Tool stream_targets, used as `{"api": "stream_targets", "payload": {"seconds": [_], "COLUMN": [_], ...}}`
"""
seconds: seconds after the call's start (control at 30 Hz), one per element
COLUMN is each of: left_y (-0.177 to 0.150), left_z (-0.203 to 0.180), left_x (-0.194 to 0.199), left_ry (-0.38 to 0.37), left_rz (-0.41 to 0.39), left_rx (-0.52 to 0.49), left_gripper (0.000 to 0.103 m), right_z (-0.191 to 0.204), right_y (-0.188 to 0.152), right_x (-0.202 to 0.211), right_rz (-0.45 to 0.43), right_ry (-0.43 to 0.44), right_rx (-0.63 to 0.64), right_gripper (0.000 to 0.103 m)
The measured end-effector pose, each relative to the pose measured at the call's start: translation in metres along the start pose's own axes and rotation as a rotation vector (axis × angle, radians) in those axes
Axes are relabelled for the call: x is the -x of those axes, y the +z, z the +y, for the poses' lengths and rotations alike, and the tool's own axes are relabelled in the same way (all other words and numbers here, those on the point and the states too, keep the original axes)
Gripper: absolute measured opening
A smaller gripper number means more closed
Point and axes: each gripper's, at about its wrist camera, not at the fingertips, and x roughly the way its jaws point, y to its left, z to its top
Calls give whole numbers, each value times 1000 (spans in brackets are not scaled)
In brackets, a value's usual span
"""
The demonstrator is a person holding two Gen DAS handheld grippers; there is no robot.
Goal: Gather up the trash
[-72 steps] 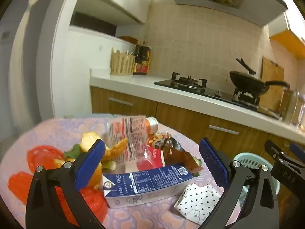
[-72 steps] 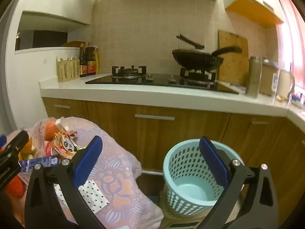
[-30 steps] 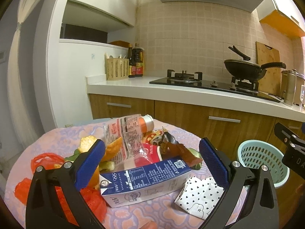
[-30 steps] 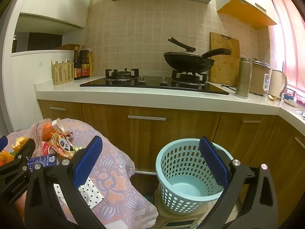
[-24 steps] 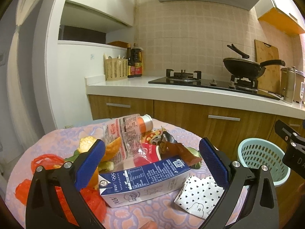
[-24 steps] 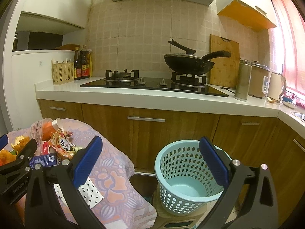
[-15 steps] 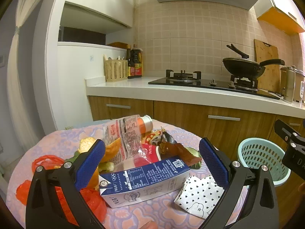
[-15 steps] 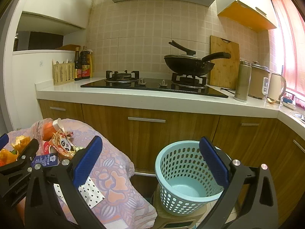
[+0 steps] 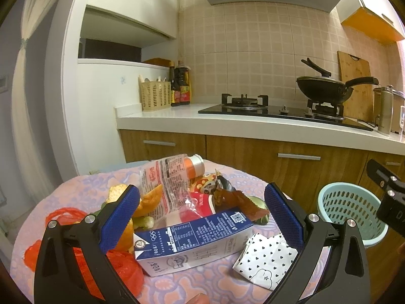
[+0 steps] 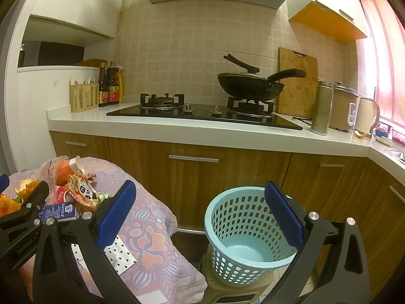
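A pile of trash lies on a floral tablecloth (image 9: 76, 190): a blue and white milk carton (image 9: 192, 240), a clear plastic wrapper with an orange-capped bottle (image 9: 169, 177), orange peel (image 9: 149, 197), red plastic bags (image 9: 119, 268), a brown wrapper (image 9: 235, 197) and a heart-dotted paper (image 9: 265, 258). My left gripper (image 9: 202, 217) is open and empty, just above the carton. My right gripper (image 10: 200, 217) is open and empty, over the gap between table and a light blue basket (image 10: 243, 230). The basket also shows in the left wrist view (image 9: 351, 212).
A wooden cabinet run (image 10: 227, 167) with a white counter stands behind the table. On the counter are a gas hob with a black wok (image 10: 248, 86), a cutting board, bottles (image 9: 179, 86) and a utensil basket. The basket stands on a low stool (image 10: 227, 293).
Both views have levelled and pulled back slightly over the last seconds; the trash pile and basket have not moved. Both grippers stay open.
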Motion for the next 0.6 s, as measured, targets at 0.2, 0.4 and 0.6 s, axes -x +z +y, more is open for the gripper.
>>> {"api": "stream_targets", "payload": {"seconds": [0.2, 0.4, 0.6], "left_y": [0, 0, 1], "left_z": [-2, -1, -2], "left_x": [0, 0, 0], "left_ry": [4, 4, 4], "left_rz": [1, 0, 1], "left_rx": [-6, -3, -3], "left_gripper": [95, 95, 95], "right_z": [-1, -2, 1], "right_y": [0, -1, -3], "right_x": [3, 2, 1], "right_rz": [-5, 1, 6], "right_ry": [6, 13, 25], "right_rx": [1, 2, 15], "right_gripper": [97, 97, 97]}}
